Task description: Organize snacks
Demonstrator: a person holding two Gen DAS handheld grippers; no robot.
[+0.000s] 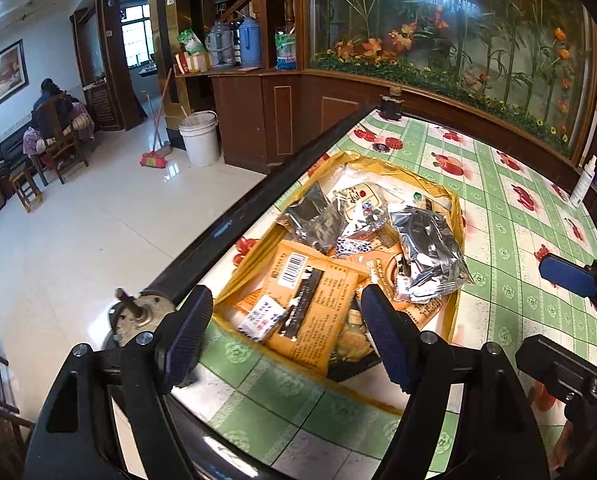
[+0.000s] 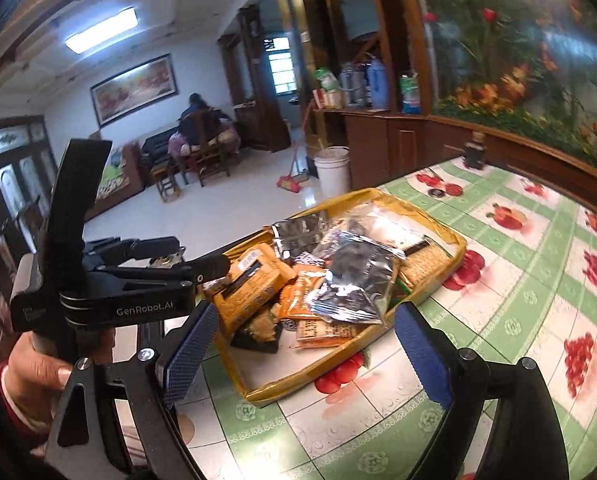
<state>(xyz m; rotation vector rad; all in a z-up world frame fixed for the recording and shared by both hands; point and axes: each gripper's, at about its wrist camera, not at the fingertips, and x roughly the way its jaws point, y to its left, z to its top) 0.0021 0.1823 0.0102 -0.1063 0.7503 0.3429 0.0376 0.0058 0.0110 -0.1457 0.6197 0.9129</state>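
Left wrist view: the left gripper (image 1: 286, 332) hovers above the near end of the shallow yellow cardboard tray (image 1: 456, 216), jaws spread wide and holding nothing. The tray sits on the worktop covered in glossy green-and-white checked oilcloth with red fruit prints (image 1: 510, 280), near its dark edge rail. Inside lies a loose heap of snacks: a flat orange printed packet with a barcode (image 1: 318, 296), a crinkled silver foil pouch (image 1: 430, 252), and a small white wrapped bar with dark print (image 1: 260, 318). Judged light throughout. The foil pouch looks thin, slippery and partly air-filled, so a pinch at its crimped end seam should hold better than one across the belly. The orange packet appears flat and flexible, with contents that may crush; take it at an exposed edge. The small bar looks firm and could be gripped across its width.

Right wrist view: the right gripper (image 2: 310, 352) is also fully parted and empty, poised before the tray's near rim. The left gripper's black body shows at left, held by a bare hand (image 2: 34, 368). The packets overlap, so lifting one may drag its neighbours.
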